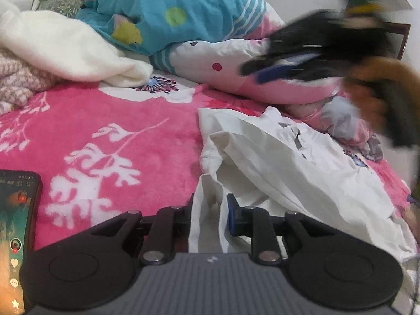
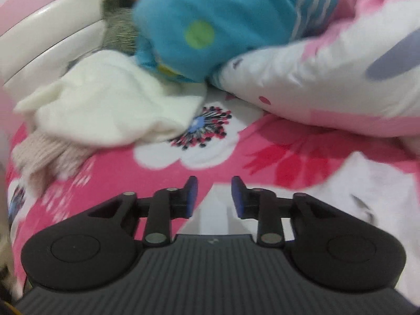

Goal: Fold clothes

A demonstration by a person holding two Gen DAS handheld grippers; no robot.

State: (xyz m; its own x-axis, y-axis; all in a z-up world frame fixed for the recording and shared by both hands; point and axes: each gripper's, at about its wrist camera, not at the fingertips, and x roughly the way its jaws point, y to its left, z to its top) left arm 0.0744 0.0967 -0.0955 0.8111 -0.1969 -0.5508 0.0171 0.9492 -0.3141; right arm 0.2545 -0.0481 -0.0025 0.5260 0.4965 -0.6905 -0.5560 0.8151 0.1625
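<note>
While the left gripper (image 1: 210, 210) pinches the white shirt (image 1: 288, 162), the right gripper (image 2: 214, 197) gapes empty

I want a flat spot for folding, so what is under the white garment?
The white garment lies on the pink floral blanket, one edge between the left gripper's fingers. Whatever lies beneath its middle is covered.

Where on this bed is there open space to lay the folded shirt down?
The pink blanket lies bare between the phone, the cream throw and the white shirt. Toward the headboard it is crowded: throw, quilt and pillow.
</note>
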